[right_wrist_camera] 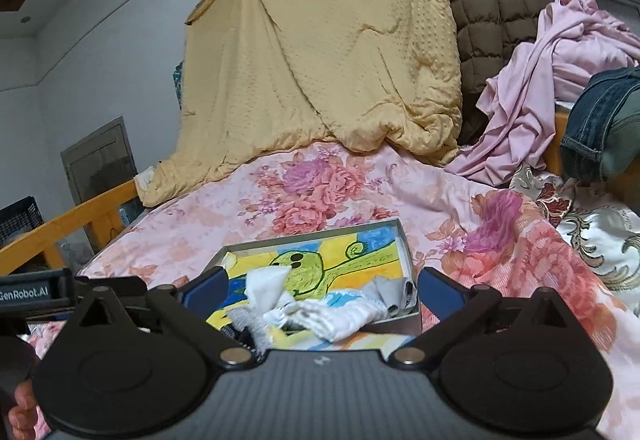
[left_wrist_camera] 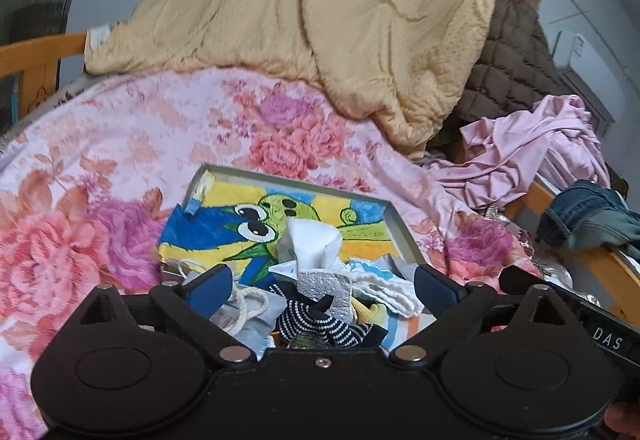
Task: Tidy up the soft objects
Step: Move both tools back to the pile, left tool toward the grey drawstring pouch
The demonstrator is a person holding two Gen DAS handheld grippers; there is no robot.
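Note:
A shallow grey tray lined with a green-frog drawing lies on the floral bedspread. A heap of small soft items fills its near end: a white sock, a grey sock, a striped dark sock, a white-and-blue cloth. My left gripper is open just above this heap, holding nothing. In the right wrist view the tray holds white socks. My right gripper is open over them, empty.
A yellow quilt hangs at the back of the bed. A brown padded jacket, pink cloth and jeans pile at the right. Wooden bed rails run along the left.

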